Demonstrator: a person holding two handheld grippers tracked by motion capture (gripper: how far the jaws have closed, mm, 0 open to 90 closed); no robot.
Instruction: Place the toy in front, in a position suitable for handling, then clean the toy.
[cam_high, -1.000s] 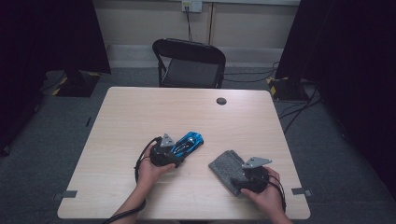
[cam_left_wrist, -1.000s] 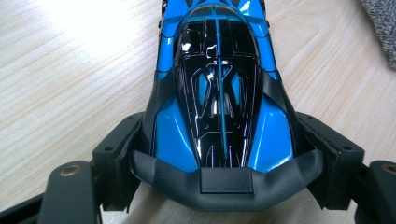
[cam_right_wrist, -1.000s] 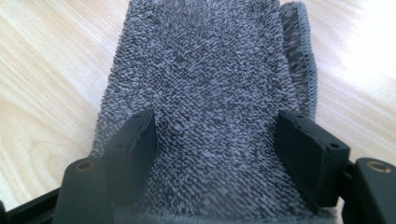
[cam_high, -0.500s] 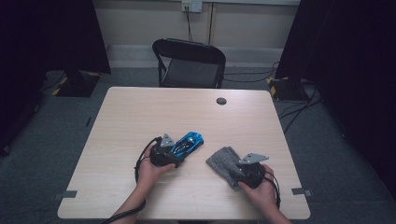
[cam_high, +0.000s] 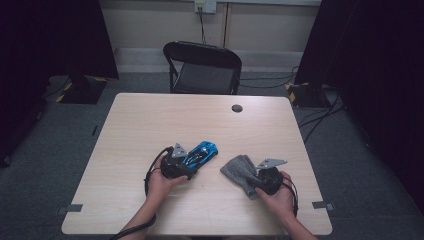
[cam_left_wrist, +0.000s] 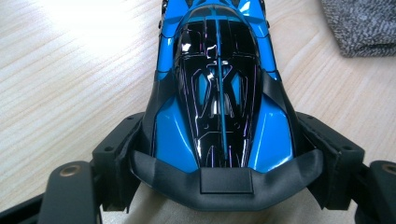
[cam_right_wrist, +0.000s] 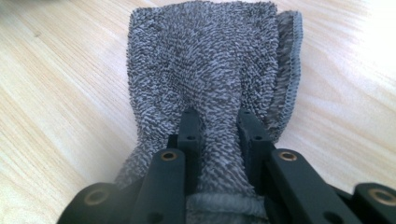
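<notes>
The car (cam_high: 199, 153) is clamped in the left gripper (cam_high: 176, 165) and the cloth (cam_high: 240, 170) pinched in the right gripper (cam_high: 265, 179); wiping is not yet begun, with the 2 things apart.

Toy car (cam_high: 200, 152): glossy blue and black, upright on the counter (cam_high: 140, 130), nose pointing away
Cloth (cam_high: 241, 171): grey terry, folded, lying just right of the car

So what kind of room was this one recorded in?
Likely a lab or studio set up for recording: a bare wooden table, black curtains on both sides, a folding chair, and cables across grey carpet.
</notes>
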